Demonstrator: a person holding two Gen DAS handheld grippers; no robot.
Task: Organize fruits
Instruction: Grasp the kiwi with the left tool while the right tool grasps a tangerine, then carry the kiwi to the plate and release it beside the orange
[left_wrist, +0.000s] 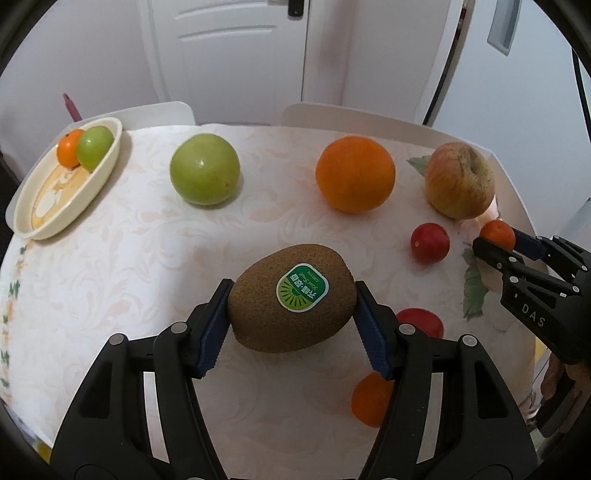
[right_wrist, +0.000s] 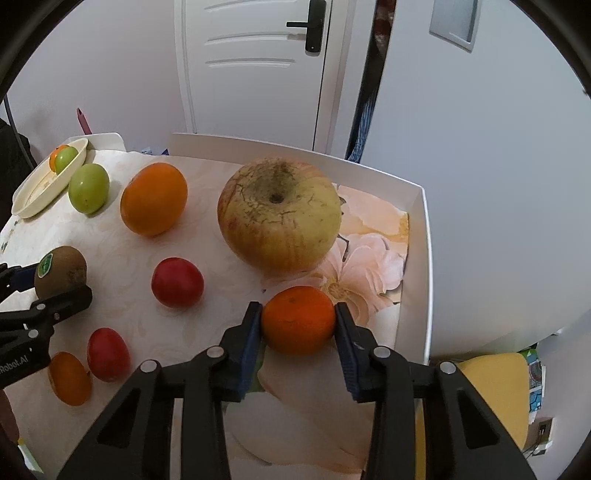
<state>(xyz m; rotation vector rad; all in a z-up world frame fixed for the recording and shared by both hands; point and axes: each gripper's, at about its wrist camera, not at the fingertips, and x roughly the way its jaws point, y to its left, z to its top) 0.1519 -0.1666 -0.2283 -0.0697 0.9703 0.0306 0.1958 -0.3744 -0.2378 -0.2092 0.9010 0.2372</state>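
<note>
Left wrist view: your left gripper (left_wrist: 291, 314) clamps the kiwi (left_wrist: 291, 295); your right gripper (right_wrist: 298, 328) is closed on a small mandarin (right_wrist: 298, 320). Beyond, approx. seven fruits incl. green apple (left_wrist: 204, 169), orange (left_wrist: 355, 173), big apple (right_wrist: 279, 214) wait on the table (left_wrist: 147, 240). Far left, dish (left_wrist: 26, 221) holds just two, so most work remains.

On the table: one kiwi (left_wrist: 291, 297), one big orange (left_wrist: 355, 173), one blotchy apple (right_wrist: 279, 214), two green fruits (left_wrist: 204, 168) (left_wrist: 95, 147), one in the dish (left_wrist: 55, 214). Two red fruits (right_wrist: 177, 282) (right_wrist: 108, 354). Small orange ones (right_wrist: 298, 319) (right_wrist: 69, 378), three I think, the third (left_wrist: 69, 147) half hidden in the dish.
</note>
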